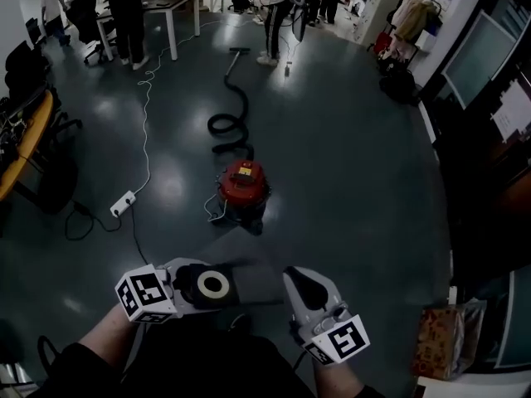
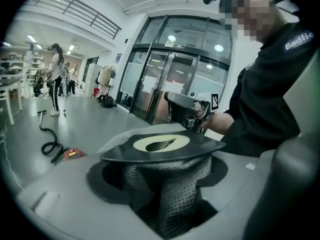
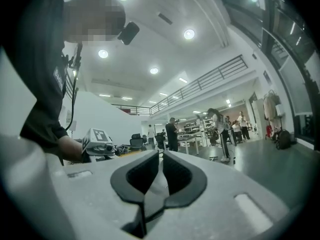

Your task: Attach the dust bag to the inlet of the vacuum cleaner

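The dust bag (image 1: 213,285) has a dark collar plate with a pale ring round its hole, and grey mesh fabric (image 2: 165,194) bunched beneath. My left gripper (image 1: 241,284) is shut on it, low and close to my body; in the left gripper view the collar (image 2: 162,144) lies flat across the jaws. My right gripper (image 1: 300,279) hangs just right of the bag, its jaws parted by only a slit (image 3: 161,171) with nothing between them. The red vacuum cleaner (image 1: 243,185) stands on the floor ahead, with its black hose (image 1: 231,114) snaking away from it.
A white power strip (image 1: 123,203) and its cable lie left of the vacuum. A patterned paper bag (image 1: 440,338) stands at the right. Desks, chairs and several people (image 1: 124,15) fill the far end, and glass doors (image 2: 165,74) close the right side.
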Available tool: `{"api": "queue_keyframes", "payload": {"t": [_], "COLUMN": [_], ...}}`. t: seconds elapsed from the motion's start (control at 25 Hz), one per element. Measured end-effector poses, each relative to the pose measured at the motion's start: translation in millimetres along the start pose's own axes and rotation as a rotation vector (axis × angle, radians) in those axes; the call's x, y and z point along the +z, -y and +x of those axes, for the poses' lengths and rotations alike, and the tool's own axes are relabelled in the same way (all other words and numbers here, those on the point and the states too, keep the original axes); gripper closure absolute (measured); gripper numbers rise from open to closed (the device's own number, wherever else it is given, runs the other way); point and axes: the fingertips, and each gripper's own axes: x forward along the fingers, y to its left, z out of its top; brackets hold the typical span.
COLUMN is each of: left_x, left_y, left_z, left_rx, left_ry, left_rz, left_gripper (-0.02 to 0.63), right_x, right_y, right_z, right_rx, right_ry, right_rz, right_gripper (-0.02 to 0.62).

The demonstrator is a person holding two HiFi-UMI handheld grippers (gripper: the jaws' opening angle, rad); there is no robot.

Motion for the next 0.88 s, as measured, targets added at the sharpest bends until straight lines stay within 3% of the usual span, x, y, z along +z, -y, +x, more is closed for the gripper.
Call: {"api": "queue_keyframes", "payload": {"t": [0.2, 0.48, 0.88], "left_x": [-7, -16, -50], "left_y": [-13, -65, -153], "left_z": [13, 14, 4], "left_rx": [-0.025, -0.086, -0.269], "left_ry": [0.002, 0.004, -0.021], "left_rz": [-0.053, -0.080, -0.097], "left_gripper": [0.256, 0.256, 0.256], "right_x": [-13, -22, -40], "right_y": [13, 22, 59], "right_z": [9, 64, 159], "right_rx": [0.000, -0.027, -0.185], "right_ry": [-0.039, -0.099, -0.189], "right_rz": [-0.017, -0.026, -0.031], "right_gripper": [0.575, 0.575, 0.575]}}
